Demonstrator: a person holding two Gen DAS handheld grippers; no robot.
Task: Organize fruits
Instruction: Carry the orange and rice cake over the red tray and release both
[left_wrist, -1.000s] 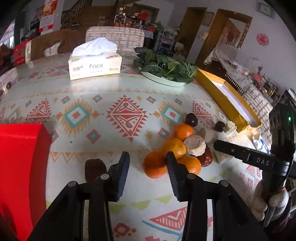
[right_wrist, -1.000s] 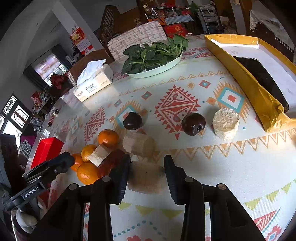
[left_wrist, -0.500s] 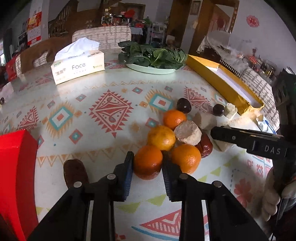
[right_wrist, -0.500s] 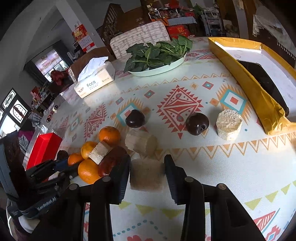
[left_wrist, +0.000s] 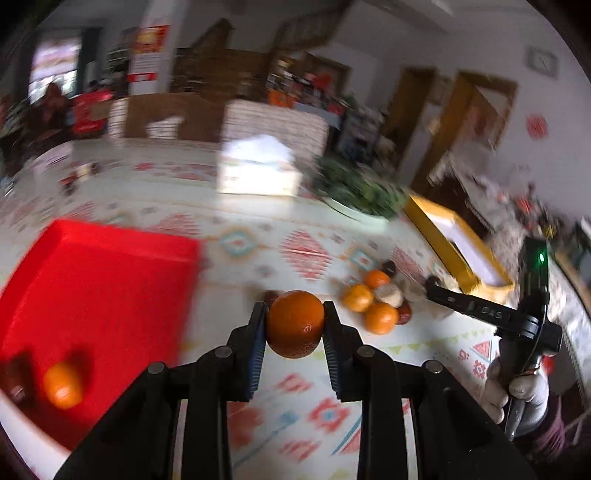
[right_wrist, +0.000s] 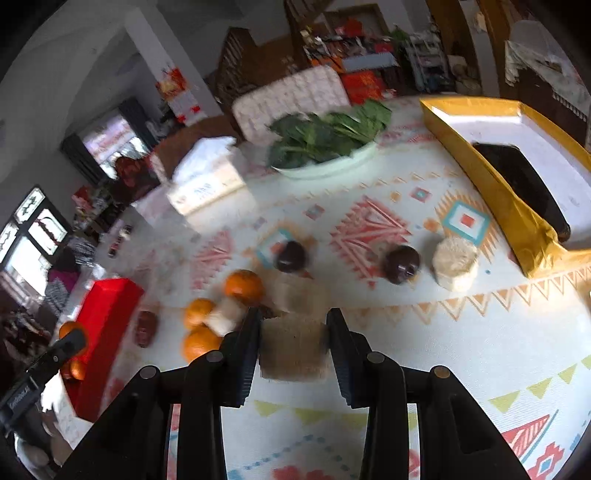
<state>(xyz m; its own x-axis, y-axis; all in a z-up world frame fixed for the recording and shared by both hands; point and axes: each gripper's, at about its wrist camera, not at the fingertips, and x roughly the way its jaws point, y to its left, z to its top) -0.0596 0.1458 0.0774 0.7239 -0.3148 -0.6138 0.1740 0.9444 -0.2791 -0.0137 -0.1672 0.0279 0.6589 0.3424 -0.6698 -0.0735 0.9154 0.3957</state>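
Note:
My left gripper (left_wrist: 294, 325) is shut on an orange (left_wrist: 294, 323) and holds it above the table, right of the red tray (left_wrist: 96, 280). The tray holds one orange (left_wrist: 62, 384) and a dark fruit (left_wrist: 14, 373). A pile of oranges (left_wrist: 380, 317) with a red date and beige pieces lies on the table ahead. My right gripper (right_wrist: 293, 341) straddles a beige rectangular block (right_wrist: 293, 349), with its fingers at the block's sides. Two dark round fruits (right_wrist: 290, 256) (right_wrist: 402, 264) and a round beige cake (right_wrist: 455, 263) lie beyond it.
A yellow box (right_wrist: 517, 206) with a black item stands at the right. A plate of green leaves (right_wrist: 325, 144) and a tissue box (right_wrist: 205, 181) stand at the back. A lone red date (right_wrist: 146, 326) lies near the tray. My right gripper (left_wrist: 480, 314) shows in the left wrist view.
My left gripper closed on an orange from the pile, lifted it and swung left toward the red tray. My right gripper stayed around the beige block, its fingers a little closer.

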